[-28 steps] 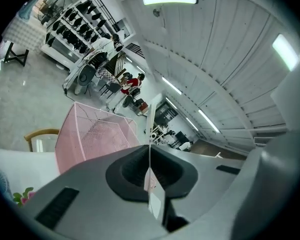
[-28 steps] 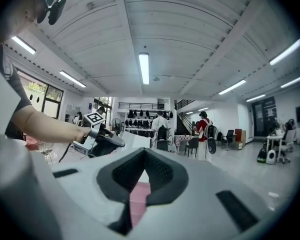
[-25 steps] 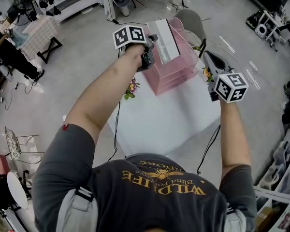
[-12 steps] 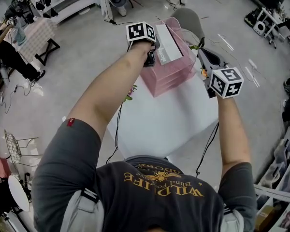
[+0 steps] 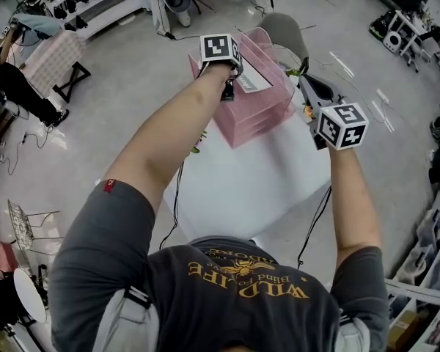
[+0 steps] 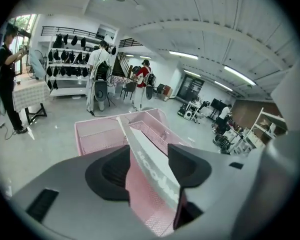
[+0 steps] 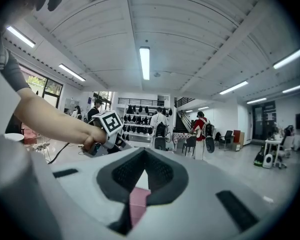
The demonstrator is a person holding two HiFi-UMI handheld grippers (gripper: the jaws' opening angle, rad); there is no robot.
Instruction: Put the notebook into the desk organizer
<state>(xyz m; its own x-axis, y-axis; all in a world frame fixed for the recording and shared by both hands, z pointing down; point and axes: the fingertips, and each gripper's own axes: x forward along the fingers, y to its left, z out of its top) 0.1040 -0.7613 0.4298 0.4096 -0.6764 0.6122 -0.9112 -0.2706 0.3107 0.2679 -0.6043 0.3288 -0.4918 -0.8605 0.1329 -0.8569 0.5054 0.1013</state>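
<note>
The left gripper (image 5: 230, 86) is opening its jaws, loosening around the white rectangular notebook (image 6: 155, 176) standing between them, dropped into the pink mesh desk organizer (image 5: 260, 119) just beyond. The right gripper (image 5: 306, 83) is hovering beside the organizer, jaws pressed together.

Both arms are stretched forward from the shoulders. The left arm (image 5: 169, 134) is reached furthest, and the left gripper (image 5: 229, 88) is clasped in its hand with the marker cube turned upward. Its fingers (image 6: 107, 171) are being opened; the notebook (image 6: 151, 170) is seen edge-on between them, with a gap showing on the left-hand side. The right arm (image 5: 352, 196) is held nearly straight, with the right gripper (image 5: 312, 88) pointed ahead. Its fingers (image 7: 125, 173) are seen closed tip to tip, with nothing held between them.
</note>
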